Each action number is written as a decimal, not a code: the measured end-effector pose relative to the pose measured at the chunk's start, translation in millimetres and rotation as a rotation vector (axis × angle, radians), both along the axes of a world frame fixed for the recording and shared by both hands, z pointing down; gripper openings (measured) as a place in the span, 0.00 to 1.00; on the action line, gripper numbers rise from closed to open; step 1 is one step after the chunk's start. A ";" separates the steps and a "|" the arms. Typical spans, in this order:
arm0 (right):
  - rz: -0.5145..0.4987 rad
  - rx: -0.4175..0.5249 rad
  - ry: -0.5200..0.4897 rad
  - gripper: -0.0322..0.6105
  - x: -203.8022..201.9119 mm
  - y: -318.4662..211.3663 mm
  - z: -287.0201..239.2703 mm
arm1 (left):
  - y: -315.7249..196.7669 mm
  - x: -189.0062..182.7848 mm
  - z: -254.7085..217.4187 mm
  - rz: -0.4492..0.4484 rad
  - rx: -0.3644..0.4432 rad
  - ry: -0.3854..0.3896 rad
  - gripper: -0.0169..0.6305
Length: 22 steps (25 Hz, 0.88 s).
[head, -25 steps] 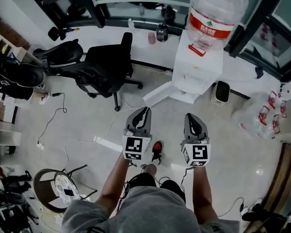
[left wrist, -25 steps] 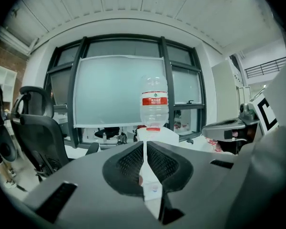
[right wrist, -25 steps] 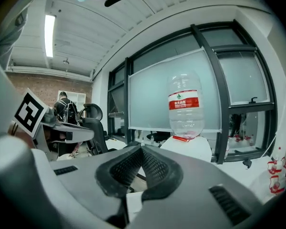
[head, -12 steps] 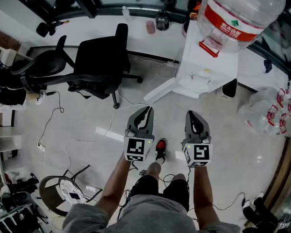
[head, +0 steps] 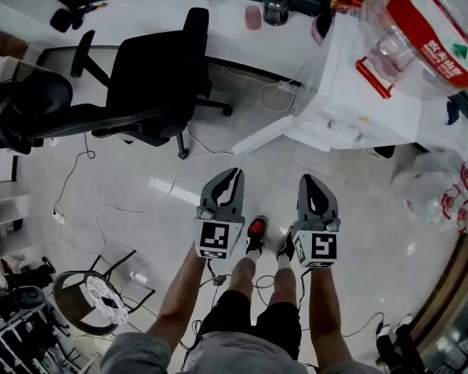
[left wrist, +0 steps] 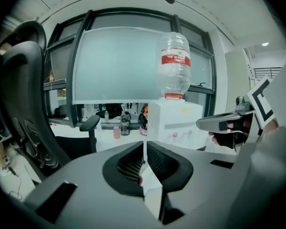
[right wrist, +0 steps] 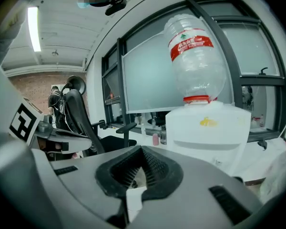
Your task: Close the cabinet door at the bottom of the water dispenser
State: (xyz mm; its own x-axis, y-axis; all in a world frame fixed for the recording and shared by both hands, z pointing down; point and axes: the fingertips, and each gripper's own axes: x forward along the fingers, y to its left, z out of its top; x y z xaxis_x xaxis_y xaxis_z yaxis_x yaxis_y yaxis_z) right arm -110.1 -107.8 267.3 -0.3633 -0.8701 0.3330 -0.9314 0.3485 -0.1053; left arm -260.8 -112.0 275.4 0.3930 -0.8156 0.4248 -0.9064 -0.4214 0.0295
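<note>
Though bottle (right wrist: 196, 75) red label (right wrist: 192, 43) print unreadable, left claw (head: 235, 175), right claw (head: 307, 181) closed, empty.

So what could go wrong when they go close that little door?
The cabinet door stands wide open, so a hard shove could rock the water dispenser and its bottle. Cables trail underfoot, a trip risk. The office chair stands close on the left and might get bumped.

Left gripper (head: 234, 176) and right gripper (head: 306, 181) hold fingers together.
</note>
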 end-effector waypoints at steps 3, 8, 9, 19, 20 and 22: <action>-0.032 -0.024 -0.007 0.07 -8.7 -7.7 35.8 | -3.4 -7.9 36.3 -0.025 -0.018 -0.009 0.09; -0.068 -0.088 -0.012 0.07 -25.1 -14.1 102.7 | -8.7 -21.1 99.9 -0.050 -0.052 -0.030 0.09; -0.084 -0.095 -0.009 0.07 -29.5 -14.9 115.8 | -9.9 -24.1 112.1 -0.055 -0.056 -0.028 0.09; -0.202 -0.120 0.034 0.07 -58.2 -26.7 228.9 | -19.7 -40.2 226.3 -0.093 -0.098 -0.029 0.09; -0.211 -0.122 0.038 0.07 -59.2 -27.4 239.1 | -19.2 -40.4 236.9 -0.091 -0.106 -0.030 0.09; -0.224 -0.123 0.047 0.07 -60.2 -29.4 257.8 | -18.1 -41.3 257.4 -0.088 -0.118 -0.028 0.09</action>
